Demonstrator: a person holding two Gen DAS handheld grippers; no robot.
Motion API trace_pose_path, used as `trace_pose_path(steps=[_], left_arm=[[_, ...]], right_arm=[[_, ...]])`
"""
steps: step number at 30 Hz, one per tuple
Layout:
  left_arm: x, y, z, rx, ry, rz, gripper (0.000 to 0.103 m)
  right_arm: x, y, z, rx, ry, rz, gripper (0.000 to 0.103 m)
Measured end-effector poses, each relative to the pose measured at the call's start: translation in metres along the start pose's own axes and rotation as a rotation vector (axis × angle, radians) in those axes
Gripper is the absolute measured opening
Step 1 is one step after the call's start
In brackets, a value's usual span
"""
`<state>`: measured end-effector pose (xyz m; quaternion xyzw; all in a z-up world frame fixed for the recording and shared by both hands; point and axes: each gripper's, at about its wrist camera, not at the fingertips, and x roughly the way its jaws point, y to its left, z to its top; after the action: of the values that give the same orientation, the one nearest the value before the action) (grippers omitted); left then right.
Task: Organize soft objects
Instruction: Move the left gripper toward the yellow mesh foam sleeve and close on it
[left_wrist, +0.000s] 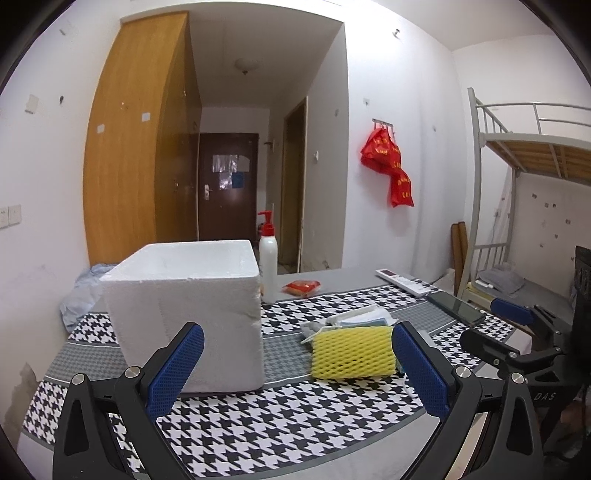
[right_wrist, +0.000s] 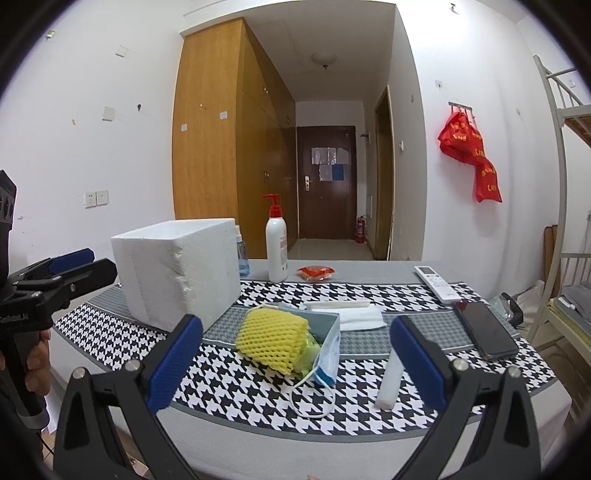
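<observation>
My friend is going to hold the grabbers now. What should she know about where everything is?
Left gripper: open, holding nothing, hovering over the checked cloth.
Right gripper: open, holding nothing, facing the pile.
The soft things lie in a pile to the right of the white foam box: yellow foam net, blue face mask leaning against it, white folded cloth behind. A white foam strip lies by the right fingers.
Done: nothing picked up; I cannot see inside the box.
Left: probably grab each soft thing and put it in the box, the net first.
</observation>
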<state>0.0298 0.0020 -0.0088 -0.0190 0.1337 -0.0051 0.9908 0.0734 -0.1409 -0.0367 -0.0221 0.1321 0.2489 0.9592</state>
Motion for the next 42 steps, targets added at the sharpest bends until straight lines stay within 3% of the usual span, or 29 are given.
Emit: trace_pose_path(steps=[29,35,42], left_arm=[[0.074,-0.031,-0.012,0.024,0.195,-0.080,0.102],[0.096,-0.034,-0.020,0.000,0.283,-0.104,0.102],[0.113,-0.034,-0.023,0.000,0.322,-0.125,0.102]], right_arm=[[0.044,-0.041,-0.013,0.041,0.146,-0.075,0.103],[0.056,-0.052,-0.016,0.079,0.183,-0.060,0.103],[0.066,-0.057,-0.020,0.082,0.218,-0.101,0.103]])
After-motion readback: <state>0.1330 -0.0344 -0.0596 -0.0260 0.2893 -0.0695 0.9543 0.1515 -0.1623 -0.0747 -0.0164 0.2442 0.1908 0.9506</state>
